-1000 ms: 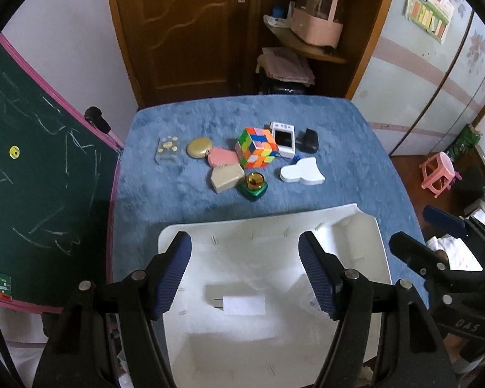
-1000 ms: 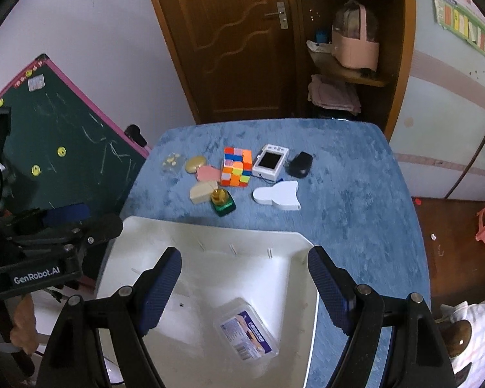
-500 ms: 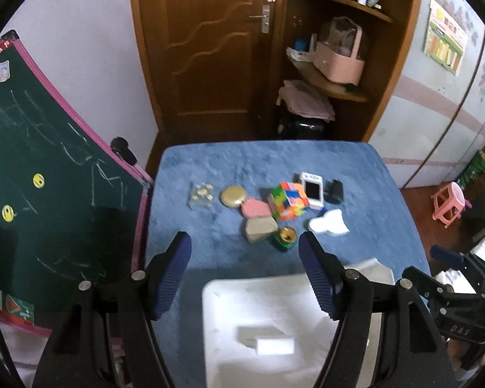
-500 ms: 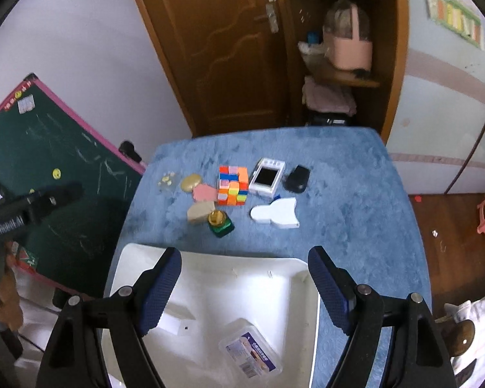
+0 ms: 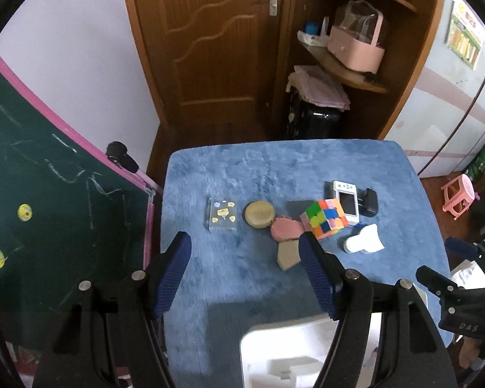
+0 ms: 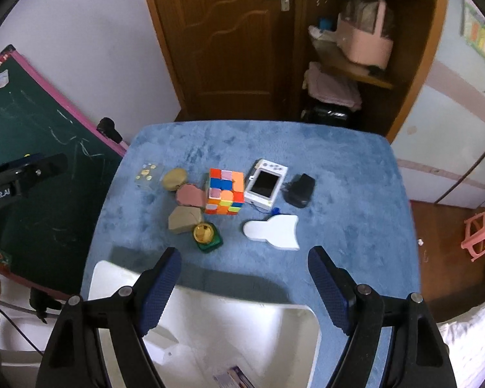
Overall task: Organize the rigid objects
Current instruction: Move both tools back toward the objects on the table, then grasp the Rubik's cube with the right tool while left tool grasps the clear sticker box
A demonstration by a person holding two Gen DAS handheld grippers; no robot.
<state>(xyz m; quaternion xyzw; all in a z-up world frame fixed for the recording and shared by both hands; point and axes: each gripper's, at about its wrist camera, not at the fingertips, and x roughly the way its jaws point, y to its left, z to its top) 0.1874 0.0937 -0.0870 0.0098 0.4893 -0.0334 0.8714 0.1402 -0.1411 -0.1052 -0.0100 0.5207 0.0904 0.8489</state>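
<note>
Small rigid objects lie grouped on the blue table cover (image 6: 339,220): a colour cube (image 6: 224,191) (image 5: 326,218), a white handheld device (image 6: 265,183), a black box (image 6: 300,190), a white flat piece (image 6: 273,231), a green jar with gold lid (image 6: 207,236), pink (image 6: 190,194) and tan (image 6: 182,219) shapes, a round tan disc (image 5: 258,214) and a clear sticker case (image 5: 222,216). A white tray (image 6: 210,317) (image 5: 274,355) sits at the near edge. My left gripper (image 5: 244,278) and right gripper (image 6: 244,291) are open, empty, above the tray side.
A green chalkboard (image 5: 32,226) leans at the table's left. A wooden door (image 5: 216,48) and shelf with a pink basket (image 5: 355,48) stand behind. A pink stool (image 5: 459,197) is on the floor at right. A small plastic box (image 6: 232,378) lies in the tray.
Both grippers have risen and pulled back from the tray, so the tray now shows lower in view and the table objects sit nearer the fingers. The left gripper has shifted left.
</note>
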